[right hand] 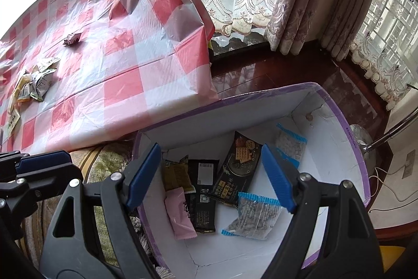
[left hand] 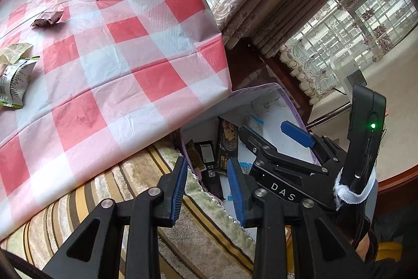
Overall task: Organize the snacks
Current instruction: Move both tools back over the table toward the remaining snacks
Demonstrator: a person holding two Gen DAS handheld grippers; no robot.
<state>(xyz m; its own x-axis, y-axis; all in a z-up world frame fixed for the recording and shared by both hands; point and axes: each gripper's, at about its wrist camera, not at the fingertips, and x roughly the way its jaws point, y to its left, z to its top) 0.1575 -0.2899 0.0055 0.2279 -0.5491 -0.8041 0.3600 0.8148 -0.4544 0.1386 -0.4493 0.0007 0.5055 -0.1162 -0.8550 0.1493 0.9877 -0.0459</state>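
A white box with a purple rim (right hand: 339,106) stands beside the table, below its edge. Inside lie a pink packet (right hand: 180,213), black packets (right hand: 203,174), a dark cracker packet (right hand: 239,166) and two clear blue-edged packets (right hand: 257,216). My right gripper (right hand: 211,174) hangs open over the box with nothing between its pads. My left gripper (left hand: 209,190) is open by a narrow gap over the box's near rim (left hand: 193,174), also holding nothing. On the red-checked tablecloth (left hand: 117,64) lie a small brown packet (left hand: 48,18) and green-white packets (left hand: 15,77).
The box rests on a striped, fringed rug (left hand: 146,174). Curtains (right hand: 300,4) and a dark wooden sill (right hand: 261,64) run behind it. A metal stand (right hand: 386,135) and a white cable lie on the floor to the right. The cloth's corner hangs over the box.
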